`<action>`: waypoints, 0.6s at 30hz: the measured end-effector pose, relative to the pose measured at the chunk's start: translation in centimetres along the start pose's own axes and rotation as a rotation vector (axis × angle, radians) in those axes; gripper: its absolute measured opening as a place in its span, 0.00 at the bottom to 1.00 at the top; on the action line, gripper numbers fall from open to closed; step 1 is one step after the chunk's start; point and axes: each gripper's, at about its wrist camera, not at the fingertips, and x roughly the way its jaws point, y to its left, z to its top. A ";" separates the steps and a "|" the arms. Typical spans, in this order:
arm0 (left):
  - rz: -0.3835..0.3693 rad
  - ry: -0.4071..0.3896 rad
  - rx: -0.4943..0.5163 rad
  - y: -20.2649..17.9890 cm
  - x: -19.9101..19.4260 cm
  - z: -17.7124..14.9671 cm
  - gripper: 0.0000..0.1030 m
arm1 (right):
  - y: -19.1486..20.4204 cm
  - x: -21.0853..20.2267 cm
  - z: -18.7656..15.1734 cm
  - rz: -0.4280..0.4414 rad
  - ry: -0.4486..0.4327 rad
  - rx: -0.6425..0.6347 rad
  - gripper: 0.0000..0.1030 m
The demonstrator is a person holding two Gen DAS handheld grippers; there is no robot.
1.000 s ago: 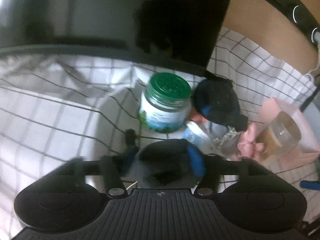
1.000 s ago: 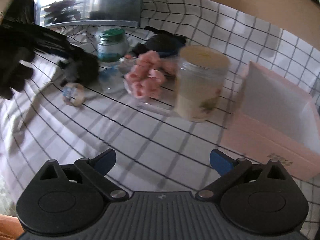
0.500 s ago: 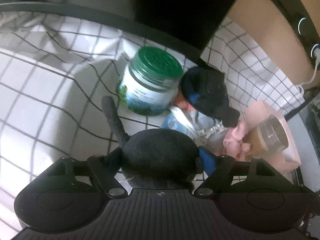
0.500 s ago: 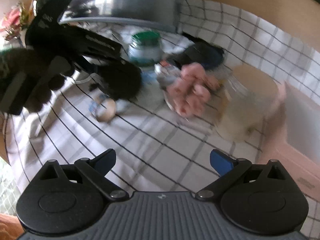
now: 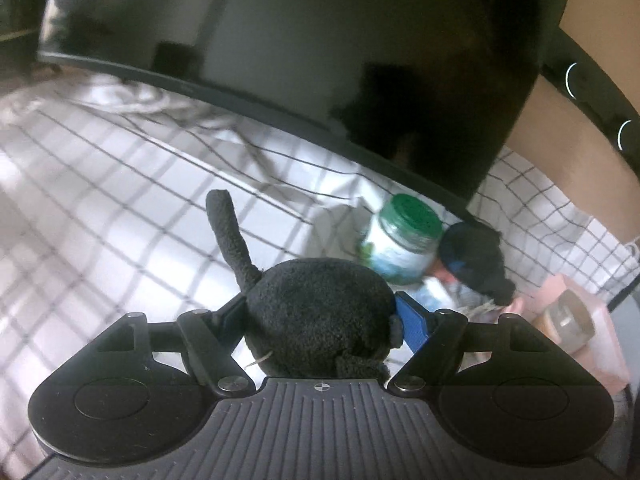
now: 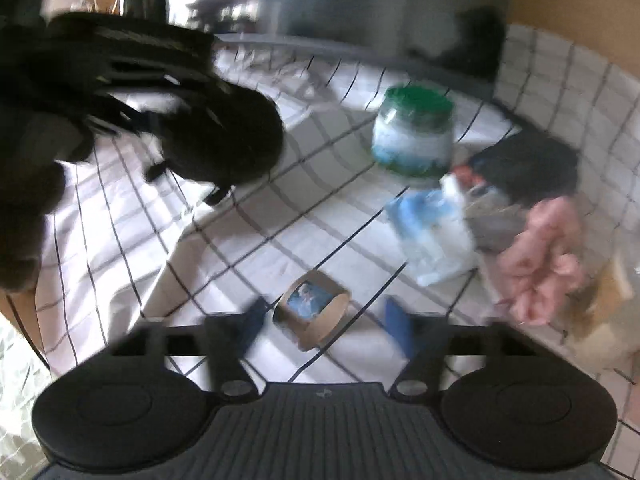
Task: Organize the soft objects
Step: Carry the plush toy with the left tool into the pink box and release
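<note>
A: Status?
B: My left gripper is clamped on the black plush, held above the cloth. Right gripper spread, empty. Pink plush unsorted, lying by the jars.

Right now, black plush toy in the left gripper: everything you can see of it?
The black fuzzy plush toy has a rounded fleecy body and one thin tail-like limb sticking up to the left. It is clamped between the left gripper's blue-padded fingers. In the blurred right wrist view it hangs clear above the white checked tablecloth, touching nothing else. Face not visible.
</note>
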 end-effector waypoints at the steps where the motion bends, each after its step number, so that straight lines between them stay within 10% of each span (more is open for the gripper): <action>1: 0.010 -0.007 -0.002 0.4 -0.5 -0.2 0.78 | 0.0 0.4 0.2 0.017 0.027 0.005 0.17; 9: 0.022 -0.076 -0.041 0.2 -1.9 1.0 0.78 | -0.7 -4.6 2.5 0.030 -0.096 -0.053 0.05; 18: -0.133 -0.176 0.110 -11.0 -2.0 7.4 0.78 | -8.2 -16.4 7.3 -0.163 -0.384 -0.051 0.05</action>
